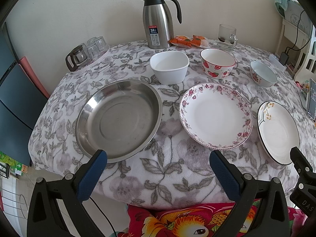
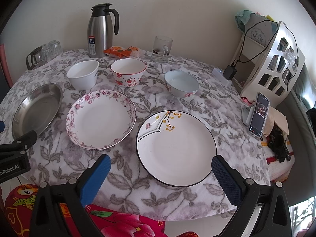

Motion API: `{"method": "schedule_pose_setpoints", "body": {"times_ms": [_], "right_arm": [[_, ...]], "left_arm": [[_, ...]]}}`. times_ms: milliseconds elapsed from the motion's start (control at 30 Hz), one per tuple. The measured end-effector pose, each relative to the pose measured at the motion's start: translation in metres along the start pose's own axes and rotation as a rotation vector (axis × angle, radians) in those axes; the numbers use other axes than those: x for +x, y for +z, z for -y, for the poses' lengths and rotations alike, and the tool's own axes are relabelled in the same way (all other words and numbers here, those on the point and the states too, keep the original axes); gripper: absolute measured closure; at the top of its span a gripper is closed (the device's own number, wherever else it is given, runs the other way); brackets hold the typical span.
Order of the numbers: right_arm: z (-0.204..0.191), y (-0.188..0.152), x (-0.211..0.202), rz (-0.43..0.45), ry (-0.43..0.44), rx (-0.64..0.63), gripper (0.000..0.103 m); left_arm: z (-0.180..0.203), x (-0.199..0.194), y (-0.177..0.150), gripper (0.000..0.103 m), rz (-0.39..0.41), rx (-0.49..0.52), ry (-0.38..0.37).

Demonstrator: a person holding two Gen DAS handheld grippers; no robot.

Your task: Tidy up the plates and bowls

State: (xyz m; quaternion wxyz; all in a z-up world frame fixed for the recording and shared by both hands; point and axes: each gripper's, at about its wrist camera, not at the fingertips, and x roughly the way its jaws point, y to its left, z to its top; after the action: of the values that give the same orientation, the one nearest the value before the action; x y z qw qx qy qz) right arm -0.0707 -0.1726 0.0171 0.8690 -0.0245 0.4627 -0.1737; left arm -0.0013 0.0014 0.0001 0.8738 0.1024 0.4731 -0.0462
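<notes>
Six dishes sit apart on the table's flowered cloth, and none is stacked yet, so by the look of it you are at the very start of organizing them.

Going left to right along the near row: a steel plate lies nearest your left gripper, whose blue-padded fingers stand wide apart and hold nothing, just short of the plate's near rim. Next comes a pink-flowered plate in the middle. Then a black-rimmed plate with a yellow branch painted on it lies right in front of your right gripper, which is also spread wide and empty; its right finger hangs over the plate's near edge.

Behind them, again left to right: a plain white bowl, a strawberry bowl, and a small pale-blue bowl.

At the back stand a steel thermos jug, orange snack packets and a glass mug. A phone stands propped at the far right edge.

A likely next move is lifting one plate by its rim onto another. That calls for sliding a finger under a shallow edge lying flat on soft cloth, then closing on the rim without tipping the plate.
</notes>
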Motion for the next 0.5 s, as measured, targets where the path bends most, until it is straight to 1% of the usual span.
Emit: {"method": "schedule_pose_setpoints", "body": {"times_ms": [500], "right_arm": [[-0.0016, -0.0001, -0.0004, -0.002, -0.006, -0.007, 0.000]], "left_arm": [[-0.0009, 0.0006, -0.0009, 0.000, -0.002, -0.003, -0.003]]}}
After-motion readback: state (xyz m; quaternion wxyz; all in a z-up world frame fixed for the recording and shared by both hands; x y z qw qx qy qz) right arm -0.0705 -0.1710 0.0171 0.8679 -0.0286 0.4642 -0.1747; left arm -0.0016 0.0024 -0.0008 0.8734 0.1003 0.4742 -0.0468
